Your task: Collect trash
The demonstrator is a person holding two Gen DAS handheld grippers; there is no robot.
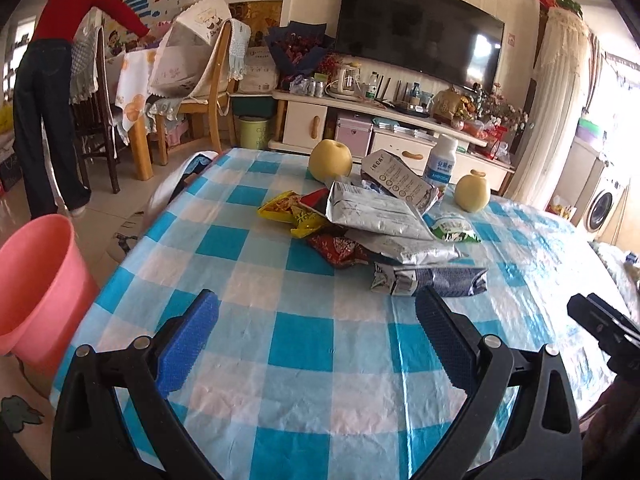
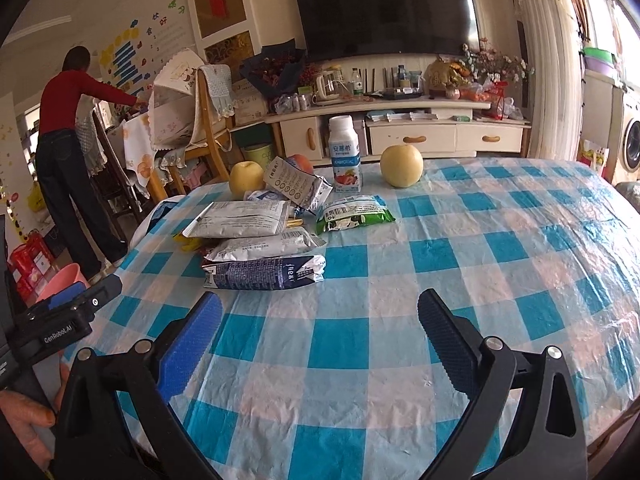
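Observation:
A heap of empty snack wrappers lies on the blue-checked tablecloth (image 1: pixel 304 344): silver foil bags (image 1: pixel 372 212), a dark blue wrapper (image 1: pixel 432 280) nearest me, a red one (image 1: pixel 336 250), a yellow one (image 1: pixel 288 210) and a green-white one (image 1: pixel 456 230). The heap also shows in the right wrist view, with the dark blue wrapper (image 2: pixel 264 274) and the green-white one (image 2: pixel 354 212). A pink bin (image 1: pixel 36 292) stands on the floor left of the table. My left gripper (image 1: pixel 316 320) is open and empty, just short of the heap. My right gripper (image 2: pixel 320 320) is open and empty, right of the heap.
Two yellow apples (image 2: pixel 401 166) (image 2: pixel 246 176), a reddish fruit (image 2: pixel 302 162) and a yogurt bottle (image 2: pixel 346 156) stand behind the heap. A person in red (image 2: pixel 68 152) stands by chairs at the far left. A TV cabinet (image 2: pixel 400 128) is beyond the table.

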